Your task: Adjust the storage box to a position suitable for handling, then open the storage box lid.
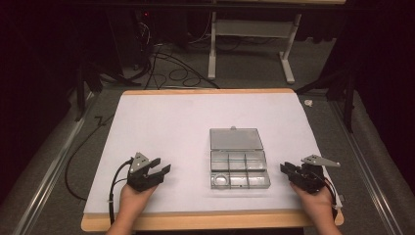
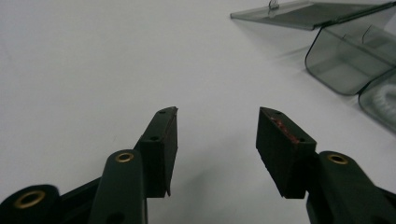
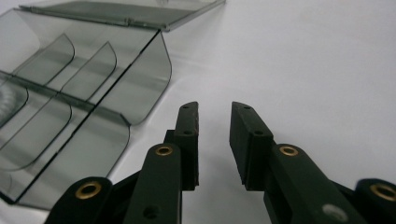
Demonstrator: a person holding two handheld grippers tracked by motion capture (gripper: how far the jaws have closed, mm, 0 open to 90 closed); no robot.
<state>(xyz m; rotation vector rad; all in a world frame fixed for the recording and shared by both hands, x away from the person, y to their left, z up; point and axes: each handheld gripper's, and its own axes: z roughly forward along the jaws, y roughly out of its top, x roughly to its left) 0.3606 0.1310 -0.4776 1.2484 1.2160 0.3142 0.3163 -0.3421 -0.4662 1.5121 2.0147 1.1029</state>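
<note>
High view: clear compartment box (image 1: pixel 239 170) sat lid-open between left gripper (image 1: pixel 159 166) and right gripper (image 1: pixel 287 169), touching neither. Left gripper view: jaws stood apart, nothing between, box (image 2: pixel 348 60) off past right jaw tip. Right gripper view: jaws narrowly apart, empty, box (image 3: pixel 79 112) beside left jaw.

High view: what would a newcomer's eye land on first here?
The clear grey compartment box lies open at the middle of the white table, lid folded back flat, something pale in its front-left cell. The left gripper and right gripper flank it, both empty with jaws apart.
</note>
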